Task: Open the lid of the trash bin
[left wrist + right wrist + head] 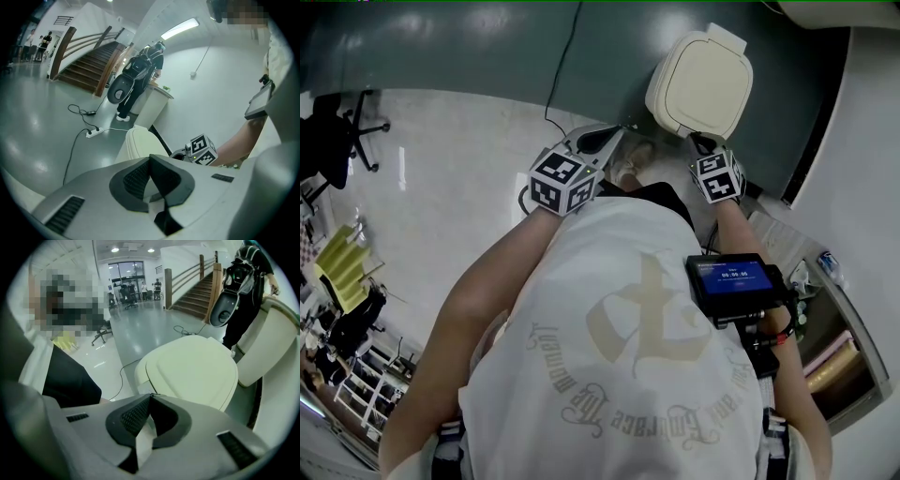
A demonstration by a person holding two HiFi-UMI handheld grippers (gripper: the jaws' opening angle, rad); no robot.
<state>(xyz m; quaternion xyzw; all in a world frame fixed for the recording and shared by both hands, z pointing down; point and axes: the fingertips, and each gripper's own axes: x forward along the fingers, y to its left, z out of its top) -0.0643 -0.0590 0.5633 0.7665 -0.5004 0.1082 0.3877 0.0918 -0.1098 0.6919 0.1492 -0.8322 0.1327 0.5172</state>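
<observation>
A cream trash bin [701,84] stands on the floor in front of me, with its lid [192,369] down flat. My right gripper [704,141] is at the bin's near edge, just short of the lid, and its jaws are shut with nothing between them [151,395]. My left gripper [612,136] hangs to the left of the bin, apart from it, and is also shut and empty [150,157]. In the left gripper view the bin [137,143] shows side-on, with the right gripper's marker cube [202,149] beside it.
A black cable and a power strip [92,132] lie on the floor left of the bin. A person [140,75] stands at a white counter [154,101] behind it. A white wall [862,141] closes the right side. An office chair [347,131] is far left.
</observation>
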